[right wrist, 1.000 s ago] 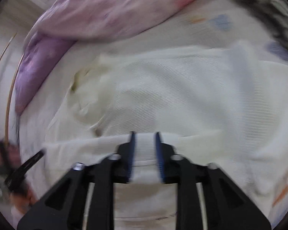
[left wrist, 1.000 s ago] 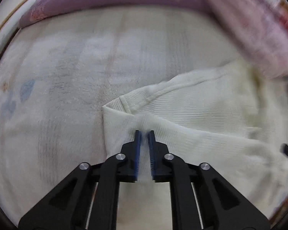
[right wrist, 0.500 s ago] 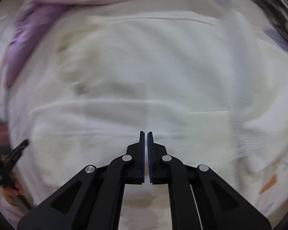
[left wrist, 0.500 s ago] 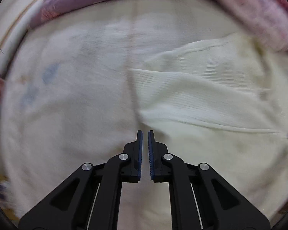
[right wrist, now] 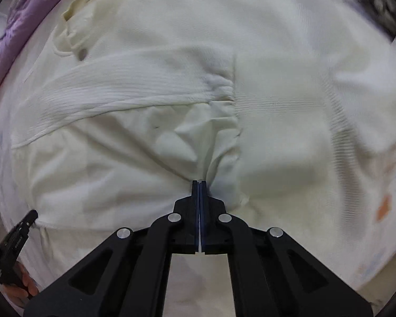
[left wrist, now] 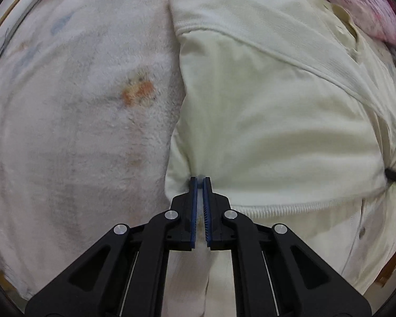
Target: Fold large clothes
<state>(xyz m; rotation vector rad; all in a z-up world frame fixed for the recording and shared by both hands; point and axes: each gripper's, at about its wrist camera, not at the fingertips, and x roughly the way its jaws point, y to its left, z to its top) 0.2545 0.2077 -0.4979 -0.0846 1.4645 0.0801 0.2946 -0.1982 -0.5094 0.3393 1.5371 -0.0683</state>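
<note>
Two tongs (left wrist: 200, 181) (right wrist: 199, 182) — clamped, one cream garment (right wrist: 134, 142)

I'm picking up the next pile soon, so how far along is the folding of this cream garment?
Done: the cream garment lies spread on the white fleece blanket, one ribbed sleeve already crossing the body. In hand: the left gripper and right gripper each pinch fabric, jaws shut. Left: the remaining folds; it is far from a compact bundle.

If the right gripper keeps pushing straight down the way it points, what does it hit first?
The cream garment: the right gripper is shut, its tips at or in a gathered pucker of that fabric. Below lies more of the garment, then probably the white fleece blanket; depth is unclear.
</note>
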